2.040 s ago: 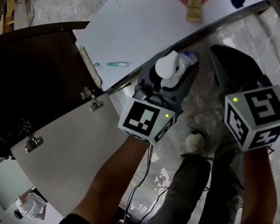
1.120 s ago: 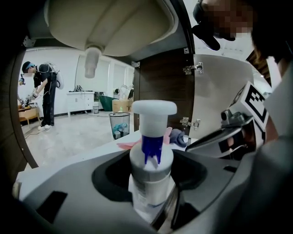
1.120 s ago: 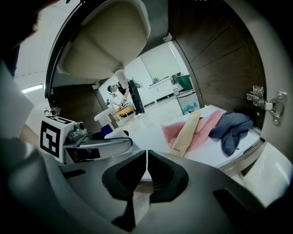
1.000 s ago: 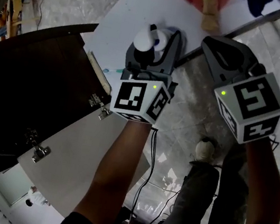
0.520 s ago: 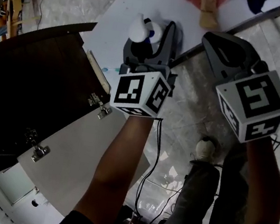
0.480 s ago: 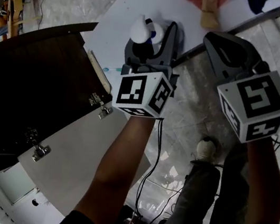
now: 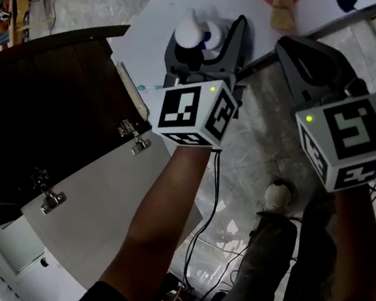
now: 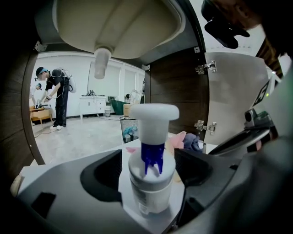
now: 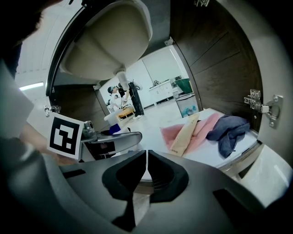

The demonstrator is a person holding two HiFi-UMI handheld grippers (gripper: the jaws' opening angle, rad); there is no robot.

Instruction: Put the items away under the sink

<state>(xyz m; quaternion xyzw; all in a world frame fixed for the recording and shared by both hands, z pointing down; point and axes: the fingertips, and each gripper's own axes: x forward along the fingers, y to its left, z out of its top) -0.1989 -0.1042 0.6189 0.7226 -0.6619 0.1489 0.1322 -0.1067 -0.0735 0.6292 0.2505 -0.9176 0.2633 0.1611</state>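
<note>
My left gripper (image 7: 206,38) is shut on a white pump bottle (image 8: 151,169) with a blue neck and a white cap (image 7: 188,34). It holds the bottle upright over the white cabinet floor (image 7: 199,4) beneath the sink basin (image 8: 119,23). The bottle (image 9: 112,123) shows small in the right gripper view, beside the left gripper's marker cube (image 9: 65,136). My right gripper (image 9: 147,167) is shut with nothing between its jaws. It hangs to the right (image 7: 312,60), over the marble floor outside the cabinet.
A pink cloth (image 9: 201,130), a tan packet (image 9: 185,132) and a dark blue cloth (image 9: 229,130) lie on the cabinet floor. The open cabinet door (image 7: 94,194) swings out at the left. A drain pipe (image 8: 101,61) hangs from the basin. A person's leg and shoe (image 7: 277,198) stand below.
The left gripper has carried the bottle up and to the left, from the cabinet's edge to over its white floor. The right gripper has barely shifted.
</note>
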